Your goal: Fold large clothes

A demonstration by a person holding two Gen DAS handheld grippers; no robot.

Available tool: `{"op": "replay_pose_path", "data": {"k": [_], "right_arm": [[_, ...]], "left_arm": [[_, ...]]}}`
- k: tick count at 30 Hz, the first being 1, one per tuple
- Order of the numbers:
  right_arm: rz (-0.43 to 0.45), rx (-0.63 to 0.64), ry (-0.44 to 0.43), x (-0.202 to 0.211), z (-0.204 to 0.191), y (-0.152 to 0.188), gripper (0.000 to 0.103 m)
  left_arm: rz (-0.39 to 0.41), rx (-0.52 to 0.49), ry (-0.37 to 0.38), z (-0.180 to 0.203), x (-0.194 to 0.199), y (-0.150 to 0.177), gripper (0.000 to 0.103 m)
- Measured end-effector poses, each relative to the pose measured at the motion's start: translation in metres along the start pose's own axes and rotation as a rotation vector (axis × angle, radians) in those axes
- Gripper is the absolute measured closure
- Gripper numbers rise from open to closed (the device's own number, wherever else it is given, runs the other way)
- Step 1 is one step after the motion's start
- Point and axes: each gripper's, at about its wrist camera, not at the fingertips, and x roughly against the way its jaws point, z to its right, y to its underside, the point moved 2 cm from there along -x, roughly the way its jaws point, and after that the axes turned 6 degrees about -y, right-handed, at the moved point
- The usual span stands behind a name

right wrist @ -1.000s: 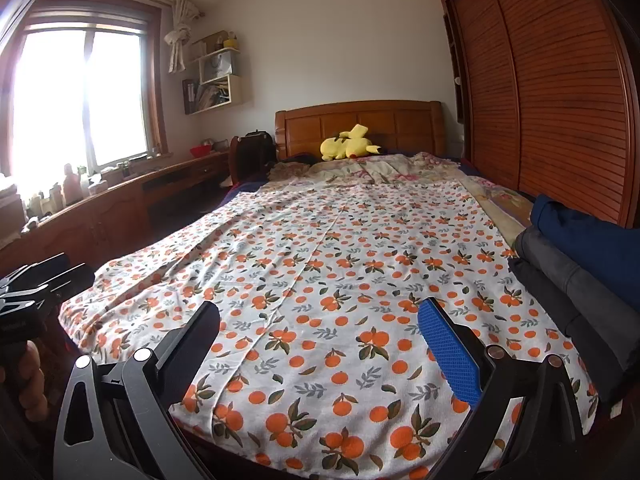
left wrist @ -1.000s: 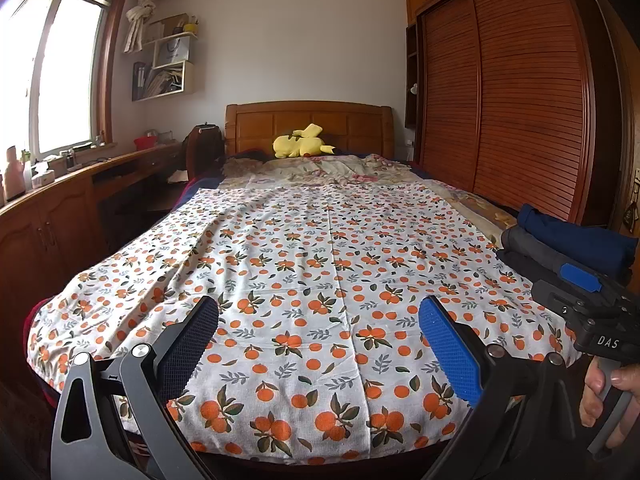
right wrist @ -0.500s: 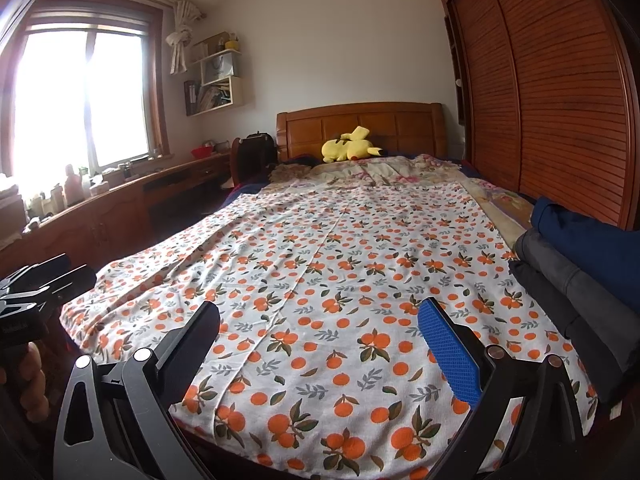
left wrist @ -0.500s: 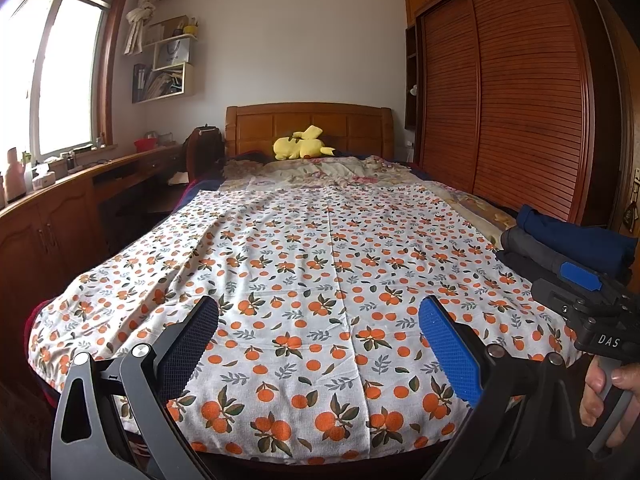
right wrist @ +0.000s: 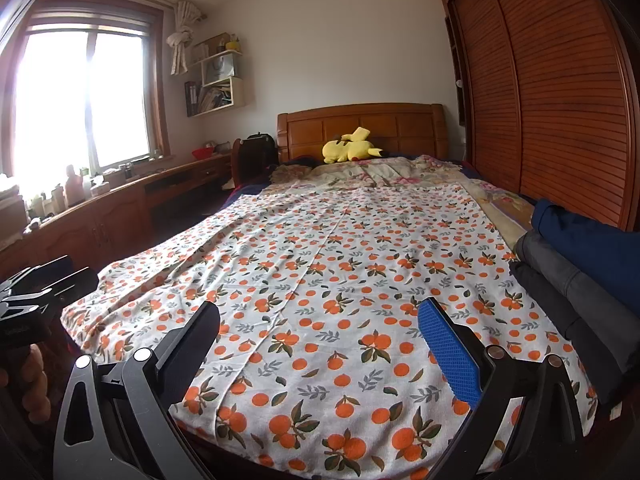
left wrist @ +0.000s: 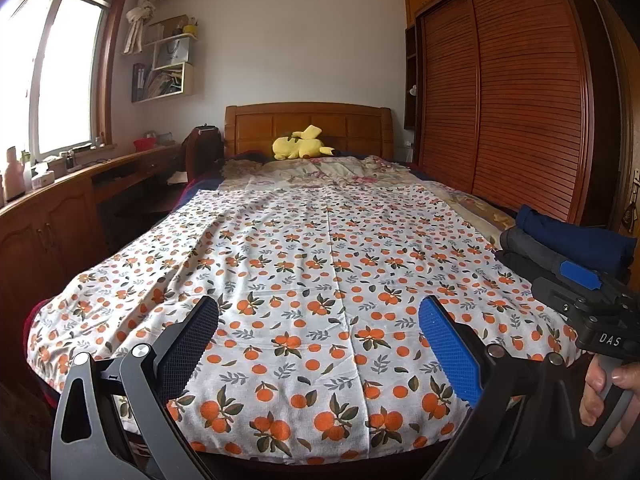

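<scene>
Orange-print sheet [left wrist: 320, 280] lies spread across the bed [left wrist: 308, 128]; left gripper [left wrist: 320, 344] and right gripper [right wrist: 320, 344] hover before it, jaws wide apart, empty.

The folded clothes [right wrist: 580, 276] run off the right edge; the items on the windowsill [right wrist: 72, 192] are lost in glare.

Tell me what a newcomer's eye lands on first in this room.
The white cloth printed with oranges dominates, spread flat over nearly the whole bed. Next comes the yellow plush toy lying against the wooden headboard at the far end. On the bed's right edge sits a stack of dark folded clothes, beside the louvred wardrobe doors.
</scene>
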Motion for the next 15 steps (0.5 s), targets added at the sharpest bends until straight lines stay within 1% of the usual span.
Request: {"op": "replay_pose_path", "data": {"k": [15], "right_arm": [[0.000, 0.001, 0.000, -0.0003, 0.0002, 0.0004, 0.007]], "left_arm": [[0.003, -0.003, -0.004, -0.0044, -0.0006, -0.0005, 0.002]]}}
